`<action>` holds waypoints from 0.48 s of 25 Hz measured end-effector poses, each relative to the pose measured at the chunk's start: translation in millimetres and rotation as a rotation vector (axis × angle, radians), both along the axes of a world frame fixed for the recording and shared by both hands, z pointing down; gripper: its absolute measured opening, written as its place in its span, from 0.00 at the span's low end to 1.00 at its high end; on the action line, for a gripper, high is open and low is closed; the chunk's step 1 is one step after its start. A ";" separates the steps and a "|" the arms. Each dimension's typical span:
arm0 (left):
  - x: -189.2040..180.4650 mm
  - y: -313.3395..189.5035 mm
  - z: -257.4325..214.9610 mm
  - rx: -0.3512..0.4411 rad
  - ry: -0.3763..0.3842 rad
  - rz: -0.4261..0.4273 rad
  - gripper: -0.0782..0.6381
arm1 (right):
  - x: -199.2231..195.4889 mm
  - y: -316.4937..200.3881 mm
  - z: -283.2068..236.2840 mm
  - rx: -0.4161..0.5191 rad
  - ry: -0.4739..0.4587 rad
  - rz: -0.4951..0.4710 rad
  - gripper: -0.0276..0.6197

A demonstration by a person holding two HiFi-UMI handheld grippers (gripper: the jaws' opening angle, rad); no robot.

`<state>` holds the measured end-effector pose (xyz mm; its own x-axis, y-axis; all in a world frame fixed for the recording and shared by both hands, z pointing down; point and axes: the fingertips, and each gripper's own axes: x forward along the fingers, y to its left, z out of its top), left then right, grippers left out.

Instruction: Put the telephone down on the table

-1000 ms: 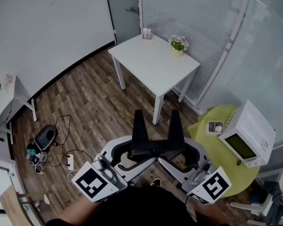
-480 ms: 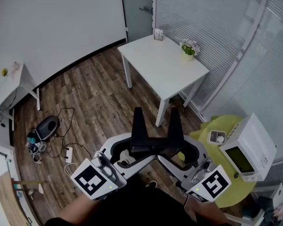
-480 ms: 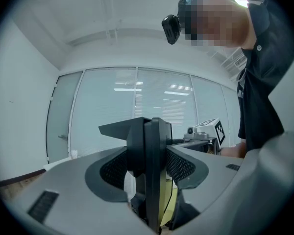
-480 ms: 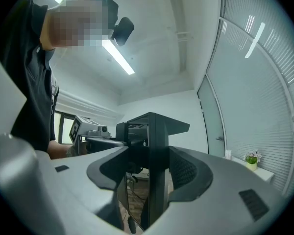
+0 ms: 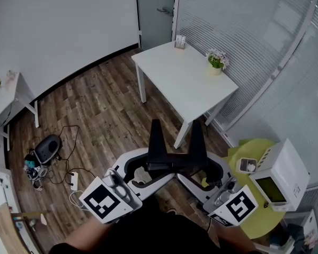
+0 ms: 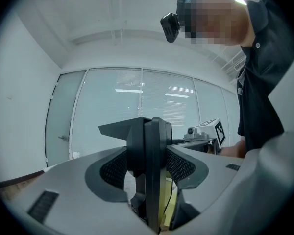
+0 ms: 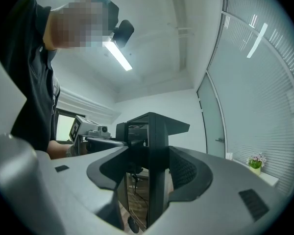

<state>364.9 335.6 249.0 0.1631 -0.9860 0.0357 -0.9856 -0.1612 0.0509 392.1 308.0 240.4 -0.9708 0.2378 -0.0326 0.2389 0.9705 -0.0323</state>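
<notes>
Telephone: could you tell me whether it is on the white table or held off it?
Held off it: left tongs and right tongs clamp the telephone above the wood floor, short of the table.

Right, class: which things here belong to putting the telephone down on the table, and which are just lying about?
Belongs to the job: black telephone, gripped by the left gripper and right gripper; white table.

Just lying about: potted flowers and small holder on that table; white appliance on green round table; bag and cables on floor.
</notes>
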 end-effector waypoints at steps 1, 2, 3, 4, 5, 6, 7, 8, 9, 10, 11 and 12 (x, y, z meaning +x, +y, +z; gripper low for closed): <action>-10.9 -2.0 -0.3 0.000 -0.004 0.005 0.45 | -10.9 -1.9 -0.5 0.001 0.002 0.003 0.45; -21.7 -4.0 -0.3 0.000 -0.006 0.009 0.45 | -21.7 -3.9 -0.9 0.003 0.005 0.006 0.45; -32.6 -6.1 -0.2 -0.001 -0.006 0.013 0.45 | -32.5 -5.9 -1.2 0.006 0.008 0.010 0.45; -44.0 -7.9 0.0 0.000 -0.002 0.017 0.45 | -43.8 -7.6 -1.4 0.010 0.010 0.015 0.45; -55.8 -9.3 0.1 0.001 0.002 0.021 0.45 | -55.4 -8.8 -1.3 0.012 0.012 0.020 0.45; -67.5 -10.0 0.4 0.003 0.005 0.025 0.45 | -67.2 -9.3 -0.9 0.012 0.014 0.025 0.45; -78.9 -10.0 1.0 0.003 0.007 0.030 0.45 | -78.7 -9.0 -0.3 0.011 0.016 0.028 0.45; -89.7 -9.5 1.6 0.003 0.008 0.033 0.45 | -89.5 -8.4 0.4 0.010 0.019 0.031 0.45; -99.7 -8.7 2.3 0.002 0.010 0.036 0.45 | -99.6 -7.7 1.1 0.009 0.022 0.035 0.45; -109.1 -7.9 3.0 0.000 0.012 0.039 0.45 | -109.0 -7.0 1.7 0.008 0.024 0.039 0.45; -117.9 -7.1 3.8 -0.003 0.012 0.042 0.45 | -117.8 -6.4 2.4 0.007 0.027 0.043 0.45; -126.4 -6.5 4.7 -0.005 0.012 0.045 0.45 | -126.2 -6.1 3.5 0.005 0.031 0.048 0.45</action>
<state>238.6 329.1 253.6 0.2082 -0.9773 0.0383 -0.9766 -0.2056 0.0634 265.9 302.0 243.9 -0.9816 0.1911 -0.0012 0.1911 0.9810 -0.0338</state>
